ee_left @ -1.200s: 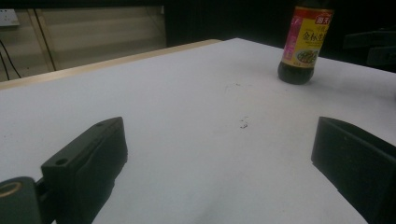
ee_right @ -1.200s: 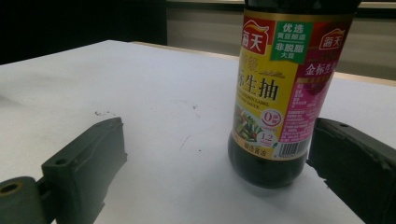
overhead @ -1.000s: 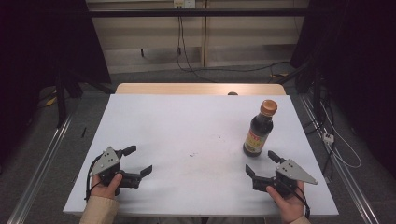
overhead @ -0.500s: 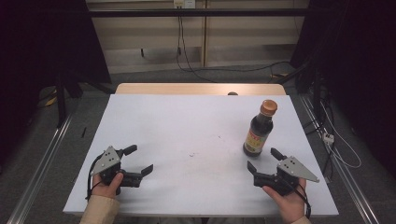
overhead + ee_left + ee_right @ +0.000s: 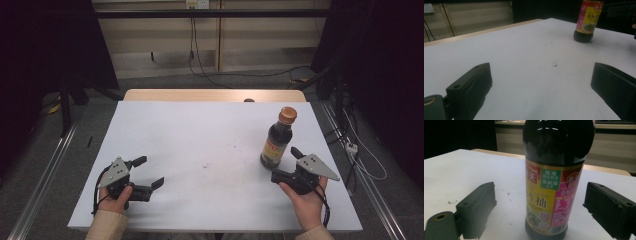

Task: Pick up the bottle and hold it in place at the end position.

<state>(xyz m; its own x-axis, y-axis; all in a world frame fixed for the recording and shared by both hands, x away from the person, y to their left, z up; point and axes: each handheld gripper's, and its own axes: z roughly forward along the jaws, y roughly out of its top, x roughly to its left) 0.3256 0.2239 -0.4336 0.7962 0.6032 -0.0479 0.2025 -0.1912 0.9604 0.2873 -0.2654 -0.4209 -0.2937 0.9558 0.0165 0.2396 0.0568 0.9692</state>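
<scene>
Right gripper [image 5: 283, 164] closing in on a sauce bottle [image 5: 276, 141] at the table's [image 5: 200, 130] right side.

From the high view, the bottle is standing upright on the white table, just ahead of the right gripper, while the left gripper [image 5: 150, 172] is resting near the front left, jaws spread and holding nothing. In the left gripper view, the bottle [image 5: 587, 21] is sitting well apart, across bare tabletop. In the right gripper view, the bottle [image 5: 552, 185] is standing between the jaws, which have just been narrowing; gaps show on both sides, so the pads are not yet pressing, seemingly lining up for a grip on its body.
</scene>
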